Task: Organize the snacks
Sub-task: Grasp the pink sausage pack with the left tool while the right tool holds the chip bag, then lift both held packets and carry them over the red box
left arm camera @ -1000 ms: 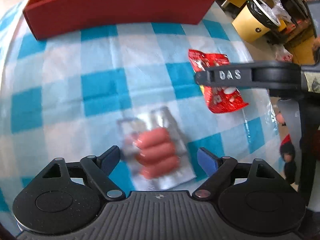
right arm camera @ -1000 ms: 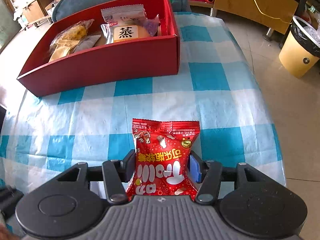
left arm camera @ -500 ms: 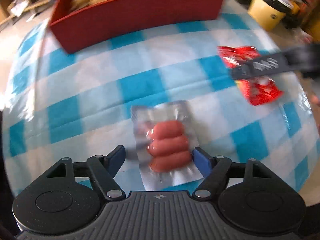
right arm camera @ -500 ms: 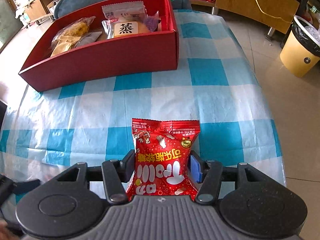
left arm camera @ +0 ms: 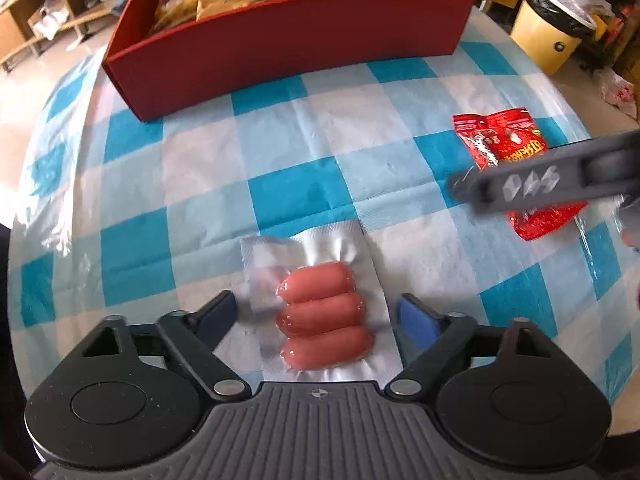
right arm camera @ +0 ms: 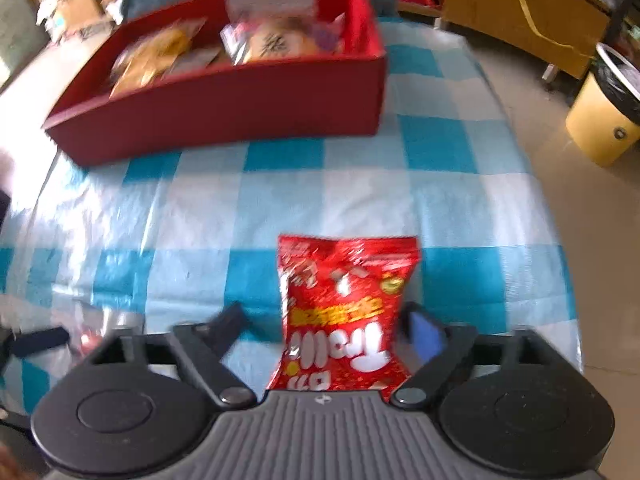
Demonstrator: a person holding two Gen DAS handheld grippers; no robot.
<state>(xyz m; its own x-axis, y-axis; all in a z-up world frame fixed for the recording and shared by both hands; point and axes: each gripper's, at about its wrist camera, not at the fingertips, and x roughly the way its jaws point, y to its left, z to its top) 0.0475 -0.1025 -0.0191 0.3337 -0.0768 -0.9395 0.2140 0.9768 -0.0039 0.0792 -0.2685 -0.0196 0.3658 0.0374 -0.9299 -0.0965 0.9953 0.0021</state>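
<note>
A clear vacuum pack of three pink sausages (left arm camera: 320,320) lies on the checked cloth between the fingers of my left gripper (left arm camera: 316,306). Its jaws are opening and the pads stand off the pack on both sides. A red snack bag (right arm camera: 344,312) lies between the fingers of my right gripper (right arm camera: 325,315). Those jaws are opening wide, with the left pad well clear of the bag. In the left wrist view the same bag (left arm camera: 500,140) shows at the right, crossed by a finger of the right gripper (left arm camera: 540,184). The red box (right arm camera: 224,116) holds several snack packs.
The red box (left arm camera: 288,44) stands at the far side of the blue and white checked tablecloth (left arm camera: 280,152). A yellow bin (right arm camera: 604,120) with a black liner stands on the floor past the table's right edge. Wooden furniture lines the background.
My right gripper's jaws have sprung apart and let go of the red snack bag. The left gripper has tilted so more of the red box shows, its fingers now flanking the sausage pack.
</note>
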